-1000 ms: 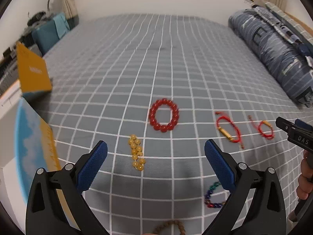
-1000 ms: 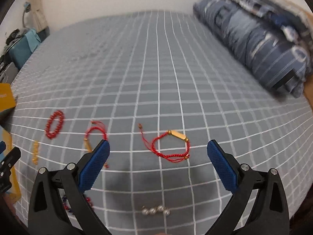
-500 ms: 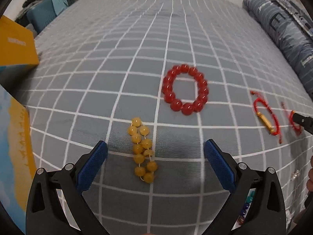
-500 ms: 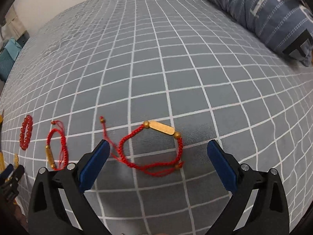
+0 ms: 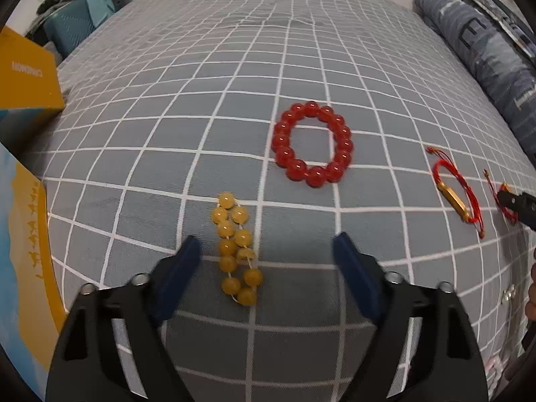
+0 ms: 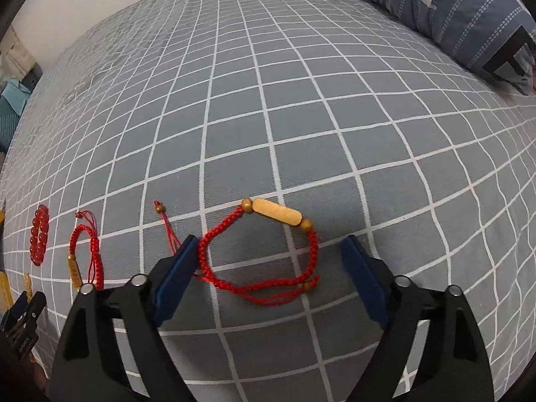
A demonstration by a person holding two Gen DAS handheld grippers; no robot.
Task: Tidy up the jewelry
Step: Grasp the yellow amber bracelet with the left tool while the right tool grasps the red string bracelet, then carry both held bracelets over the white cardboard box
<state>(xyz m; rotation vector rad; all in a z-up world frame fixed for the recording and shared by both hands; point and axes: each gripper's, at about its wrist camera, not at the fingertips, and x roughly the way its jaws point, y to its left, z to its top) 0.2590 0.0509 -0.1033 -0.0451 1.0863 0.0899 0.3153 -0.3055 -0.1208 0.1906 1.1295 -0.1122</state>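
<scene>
Left wrist view: the left hand-held gripper (image 5: 266, 258) hangs wide open, gripping nothing, over the bed (image 5: 234, 67); the yellow bead bracelet (image 5: 236, 253) lies between its fingers, nearer the left one. The red bead bracelet (image 5: 313, 144) lies beyond.

Right wrist view: the right hand-held gripper (image 6: 268, 261) is spread wide around the red cord bracelet (image 6: 264, 258); its left pad (image 6: 176, 276) seems to touch the cord. A second cord bracelet (image 6: 83, 258) lies well left.
</scene>
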